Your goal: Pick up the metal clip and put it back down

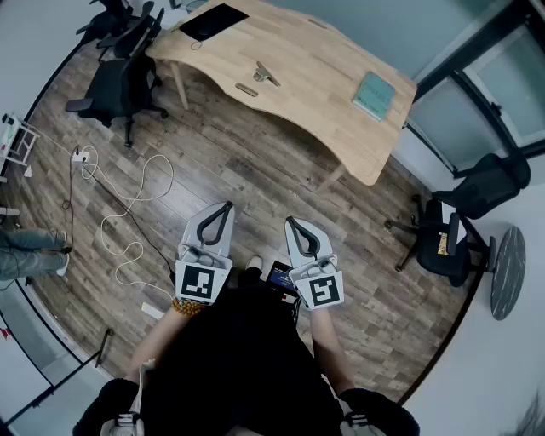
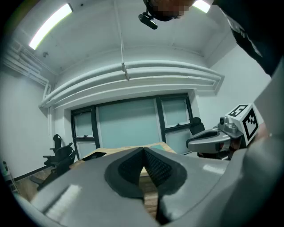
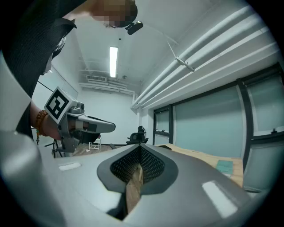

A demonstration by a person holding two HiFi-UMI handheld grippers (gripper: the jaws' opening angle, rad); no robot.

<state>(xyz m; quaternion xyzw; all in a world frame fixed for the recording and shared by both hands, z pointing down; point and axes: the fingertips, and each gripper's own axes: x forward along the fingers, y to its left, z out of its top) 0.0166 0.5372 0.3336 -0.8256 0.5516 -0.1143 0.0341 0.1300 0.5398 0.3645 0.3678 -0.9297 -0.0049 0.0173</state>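
The metal clip point(image 1: 266, 75) lies on the light wooden table point(image 1: 324, 128) far ahead in the head view, next to a small brown bar point(image 1: 247, 89). My left gripper point(image 1: 227, 206) and right gripper point(image 1: 290, 222) are held side by side over the wooden floor, well short of the table. Both are shut with nothing between the jaws. In the left gripper view the left gripper point(image 2: 143, 150) points at the table's far edge, with the right gripper point(image 2: 213, 139) beside it. In the right gripper view the right gripper point(image 3: 140, 148) is also shut and empty. The clip is hidden in both gripper views.
A teal book point(image 1: 375, 95) and a black tablet point(image 1: 213, 21) also lie on the table. Black office chairs stand at the left point(image 1: 119, 81) and the right point(image 1: 451, 238). A white cable point(image 1: 128, 204) snakes over the floor. A person's legs point(image 1: 30, 251) show at the left edge.
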